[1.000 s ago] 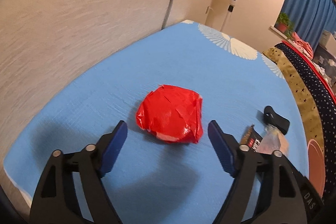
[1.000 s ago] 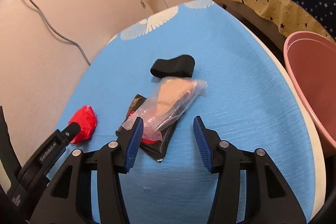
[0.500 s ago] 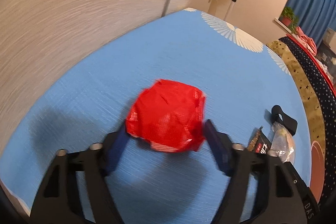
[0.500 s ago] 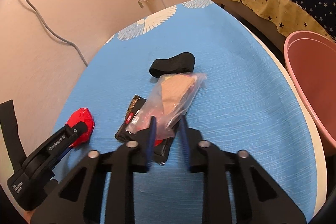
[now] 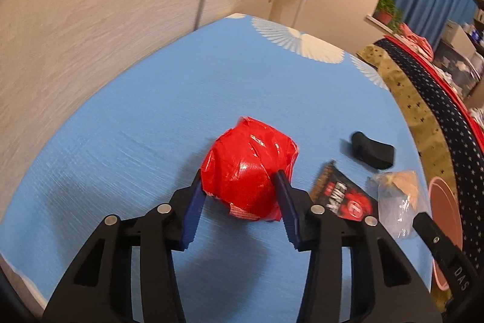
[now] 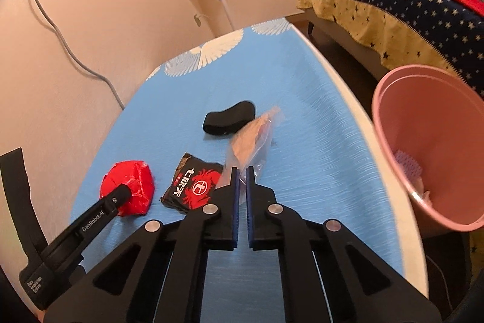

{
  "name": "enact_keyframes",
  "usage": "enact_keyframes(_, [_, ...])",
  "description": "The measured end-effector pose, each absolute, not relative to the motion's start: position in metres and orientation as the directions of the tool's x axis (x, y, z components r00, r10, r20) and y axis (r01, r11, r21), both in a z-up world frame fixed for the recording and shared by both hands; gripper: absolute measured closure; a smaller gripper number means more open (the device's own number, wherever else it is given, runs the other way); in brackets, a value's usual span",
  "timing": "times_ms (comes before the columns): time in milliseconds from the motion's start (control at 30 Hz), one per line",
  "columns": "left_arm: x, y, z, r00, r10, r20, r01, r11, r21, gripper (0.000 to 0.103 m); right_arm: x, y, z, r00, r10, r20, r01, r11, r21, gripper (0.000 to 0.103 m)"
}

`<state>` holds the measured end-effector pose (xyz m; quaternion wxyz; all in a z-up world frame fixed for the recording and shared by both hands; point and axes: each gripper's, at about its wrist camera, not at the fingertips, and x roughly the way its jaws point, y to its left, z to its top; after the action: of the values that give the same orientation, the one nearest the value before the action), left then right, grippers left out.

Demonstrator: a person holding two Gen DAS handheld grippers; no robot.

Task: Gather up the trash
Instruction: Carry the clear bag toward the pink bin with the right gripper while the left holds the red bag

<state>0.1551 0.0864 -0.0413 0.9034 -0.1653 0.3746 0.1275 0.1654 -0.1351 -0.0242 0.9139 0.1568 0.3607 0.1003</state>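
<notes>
In the left wrist view, the left hand-held gripper [image 5: 239,196] has just been closing its jaws and now clamps the crumpled red plastic-film ball [image 5: 249,168] between its blue pads, low on the ball's flanks. The ball sits near the middle of the blue cloth-covered surface [image 5: 145,123]; whether it has left the cloth I cannot tell. The film dents where the pads press, so I judge it light, soft and springy, with a glossy skin that could slip; a squeeze across its widest part, as here, looks the safest hold. To its right lie a black snack wrapper with red print [image 5: 345,197], a clear plastic bag with something tan inside [image 5: 396,196] and a black curved band [image 5: 372,150]. The rim of a pink plastic bucket [image 5: 444,202] shows past the surface's right edge.

In the right wrist view, the right hand-held gripper [image 6: 242,174] has just been closing too, and its jaws stand almost together, pinching the near end of the clear plastic bag [image 6: 254,138], which rises from the surface, its far end beside the black band [image 6: 228,120]. The bag looks thin, limp and slick; held by one end it will probably droop and swing, so a firm pinch on a gathered fold matters. The black wrapper [image 6: 193,186] lies flat just left of the fingers, and the red ball [image 6: 130,183] further left. The pink bucket [image 6: 423,147] stands off the right edge, near, with scraps already at its bottom
</notes>
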Motion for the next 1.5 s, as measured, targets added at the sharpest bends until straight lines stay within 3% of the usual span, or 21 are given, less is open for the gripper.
enact_keyframes(1500, [0.103,-0.016,0.02,0.795,-0.053,-0.605,-0.097,0.972,-0.213,0.059,0.081,-0.206,0.053,0.827,0.179,-0.533,-0.043,0.965,0.258,0.099])
